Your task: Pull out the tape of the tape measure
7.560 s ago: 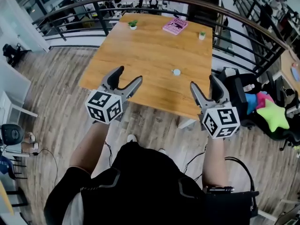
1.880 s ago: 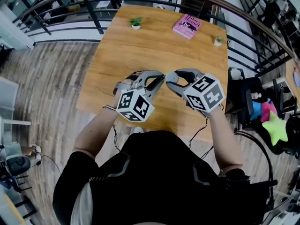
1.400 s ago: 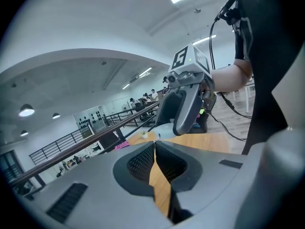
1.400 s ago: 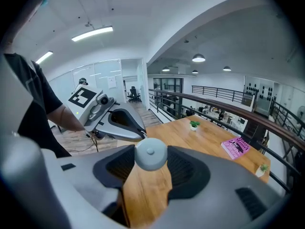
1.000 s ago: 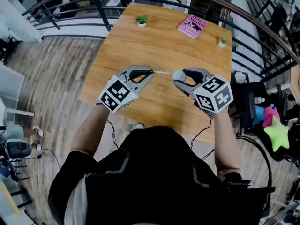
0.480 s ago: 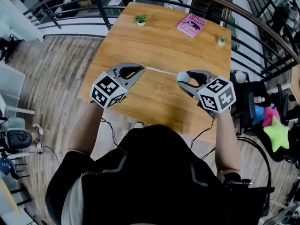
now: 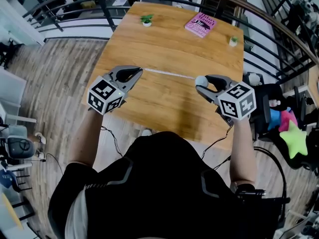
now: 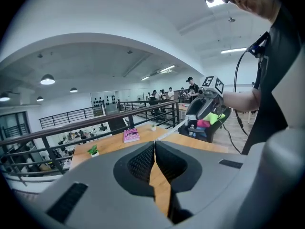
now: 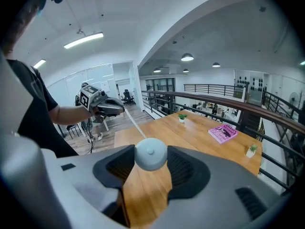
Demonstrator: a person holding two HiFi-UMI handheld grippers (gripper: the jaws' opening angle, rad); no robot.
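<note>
Above the smooth wooden surface, the right hand-held gripper is pinching the round grey case. The left hand-held gripper is pressing together on the thin tape stretching between them.

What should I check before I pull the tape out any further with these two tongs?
1. Left tongs shut on the end of the tape: ok.
2. Right tongs clamped on the round case: ok.
3. Tape runs straight from tongs to tongs, with no kink or twist showing: ok.
4. Pink book and small plants sit at the far edge of the table, well clear of the tape: ok.
5. Tape left inside the case: cannot tell.
</note>
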